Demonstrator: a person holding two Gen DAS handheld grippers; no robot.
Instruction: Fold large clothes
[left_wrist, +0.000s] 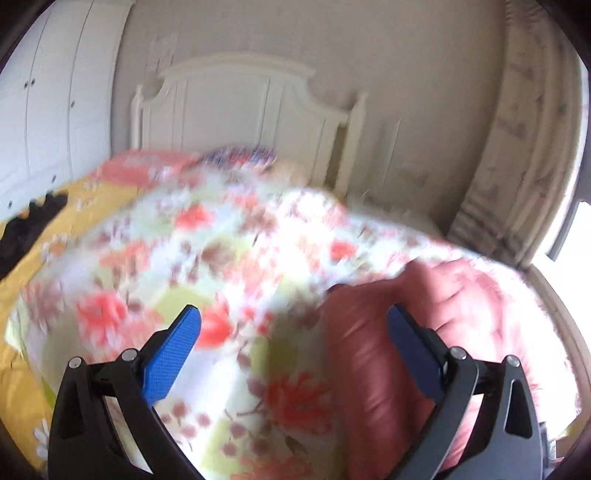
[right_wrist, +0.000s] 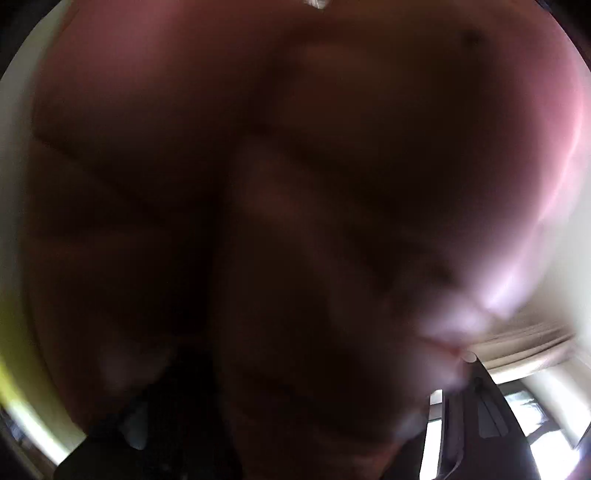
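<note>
1. Your left tool (left_wrist: 293, 325) stands wide apart and holds nothing; its blue fingers (left_wrist: 173, 354) frame the cloth below without touching it, as far as the blurred left wrist view lets you judge.

2. The pink padded garment (left_wrist: 388, 354) lies ahead and to the right of that tool, bunched on the floral quilt (left_wrist: 207, 236) that covers the bed (left_wrist: 74, 199). Its nearest fold runs close beside the right-hand finger, and its bulk spreads further right, toward the window side.

3. Your right tool (right_wrist: 295, 424) is smothered: the right wrist view shows only dark pink fabric (right_wrist: 295, 166) pressed against the lens, so you cannot tell whether it is wide, narrow or holding anything. Only part of its frame shows at the lower right.

4. The garment's long axis cannot be read; too much is bunched and blurred.

5. Judging by this, the right tool is nearer to the garment, already in it. The left one would have to shift right to reach an edge.
</note>
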